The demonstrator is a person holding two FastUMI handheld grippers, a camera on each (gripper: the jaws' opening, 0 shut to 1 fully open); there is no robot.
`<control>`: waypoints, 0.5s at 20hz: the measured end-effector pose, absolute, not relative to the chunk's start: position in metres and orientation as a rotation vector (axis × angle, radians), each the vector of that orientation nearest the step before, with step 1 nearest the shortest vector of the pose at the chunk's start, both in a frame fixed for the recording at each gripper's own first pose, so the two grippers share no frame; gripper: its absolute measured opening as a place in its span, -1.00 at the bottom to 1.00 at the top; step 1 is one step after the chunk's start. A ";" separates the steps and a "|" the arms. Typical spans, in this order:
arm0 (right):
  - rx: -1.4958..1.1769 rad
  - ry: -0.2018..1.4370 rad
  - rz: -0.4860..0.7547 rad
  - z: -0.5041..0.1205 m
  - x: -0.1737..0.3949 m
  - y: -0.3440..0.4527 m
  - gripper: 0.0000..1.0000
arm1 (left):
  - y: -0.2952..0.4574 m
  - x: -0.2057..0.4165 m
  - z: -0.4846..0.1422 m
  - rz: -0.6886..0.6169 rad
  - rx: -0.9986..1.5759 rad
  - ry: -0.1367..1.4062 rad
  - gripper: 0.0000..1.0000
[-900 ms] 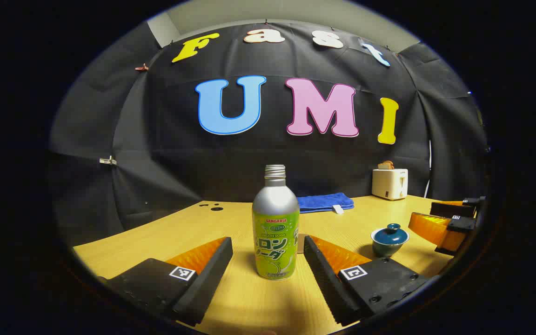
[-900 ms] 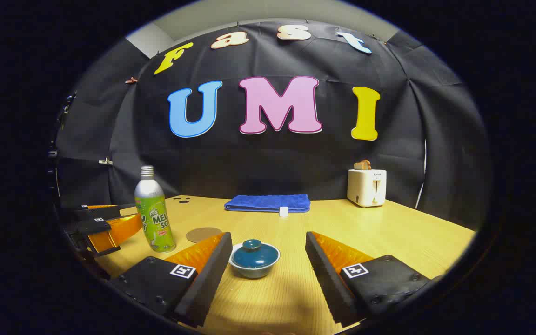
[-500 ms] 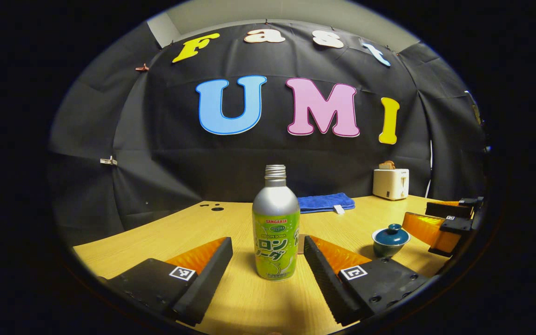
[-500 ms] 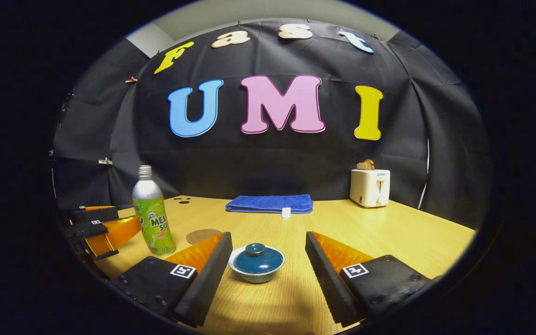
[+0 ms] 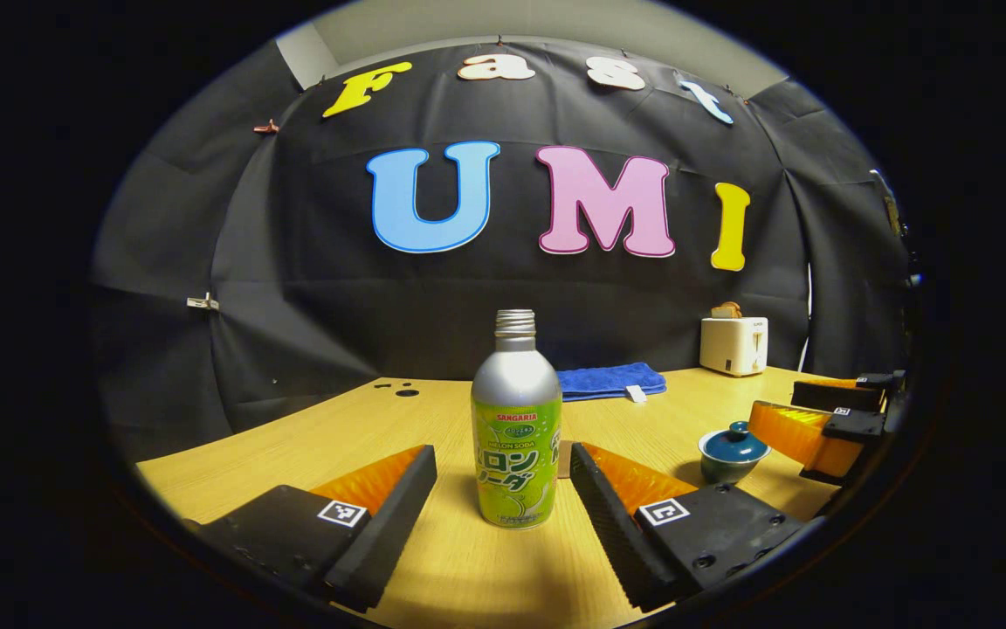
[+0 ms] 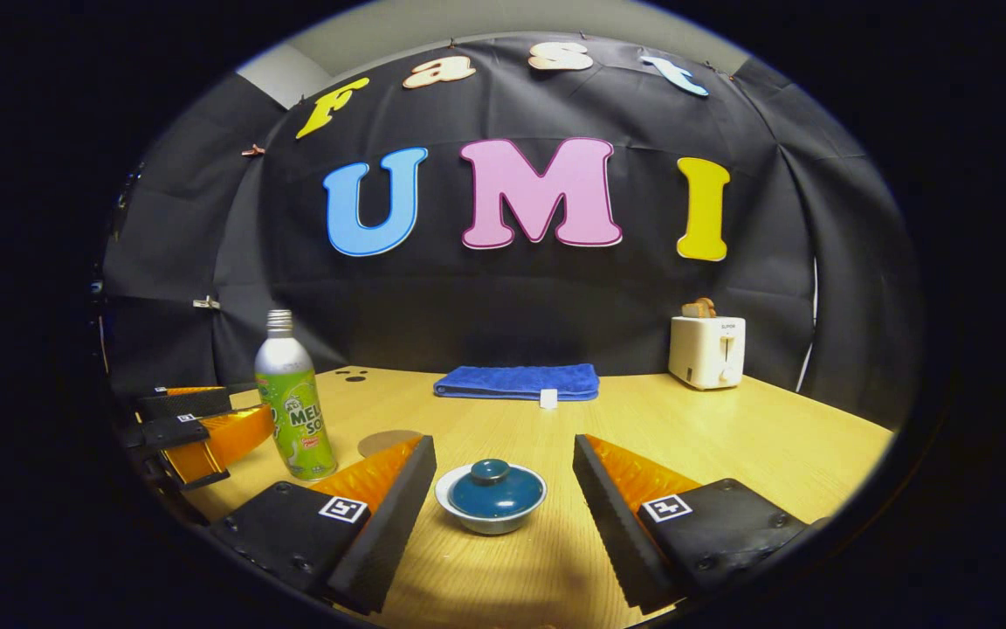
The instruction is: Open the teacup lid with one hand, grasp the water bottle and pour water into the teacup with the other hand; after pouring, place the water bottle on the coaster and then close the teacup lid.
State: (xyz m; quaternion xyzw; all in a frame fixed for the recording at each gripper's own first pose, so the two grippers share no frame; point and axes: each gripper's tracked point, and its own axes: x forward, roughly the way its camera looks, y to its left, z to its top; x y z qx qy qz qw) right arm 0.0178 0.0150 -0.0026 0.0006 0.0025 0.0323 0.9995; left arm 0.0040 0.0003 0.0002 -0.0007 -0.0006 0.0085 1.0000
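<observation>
Left gripper view: we hold the left gripper level and low over the smooth wooden table, fingers spread wide on either side of the upright water bottle, a round-shouldered metal cylinder with a threaded, capless neck and a glossy printed sleeve, touching neither side. Right gripper view: our right gripper is likewise level and parted, with the squat glazed teacup and its domed, knobbed lid seated between the ribbed fingers but untouched. We also see the flat round coaster beside the bottle, a folded blue towel and a boxy toaster near the wall.
</observation>
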 end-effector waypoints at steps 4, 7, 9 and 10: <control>-0.003 0.129 0.093 -0.024 0.036 0.016 0.96 | 0.000 0.004 0.000 0.014 -0.002 -0.002 0.94; -0.015 0.172 0.095 -0.028 0.048 0.011 0.96 | -0.006 0.005 0.001 -0.012 -0.001 -0.003 0.94; -0.034 0.183 0.098 -0.031 0.057 0.011 0.96 | -0.006 0.005 0.000 -0.019 -0.002 -0.003 0.94; -0.044 0.191 0.102 -0.033 0.058 0.013 0.94 | -0.006 0.005 0.001 -0.019 -0.001 -0.003 0.94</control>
